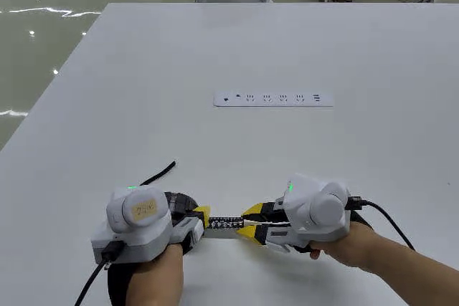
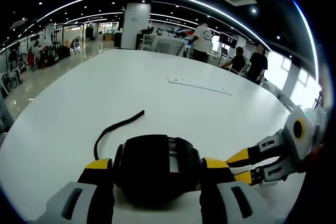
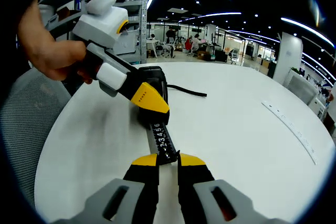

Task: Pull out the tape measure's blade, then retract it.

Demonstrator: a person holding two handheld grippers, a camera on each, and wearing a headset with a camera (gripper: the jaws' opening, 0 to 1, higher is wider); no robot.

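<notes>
The left gripper [image 2: 157,164] clamps the tape measure [image 3: 154,82]; the right gripper [image 3: 168,160] pinches its short drawn-out blade [image 3: 161,139]

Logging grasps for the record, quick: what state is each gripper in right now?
Left gripper: shut on the tape measure case.
Right gripper: shut on the blade, near its end.

The blade [image 3: 163,144] of the tape measure [image 3: 154,81] carries the black printed digits 2, 3, 4, 5, 6, legible in the right gripper view. In the head view its markings are too small to read. The pale sticker [image 1: 145,209] atop the left gripper [image 1: 199,223] is illegible.
</notes>
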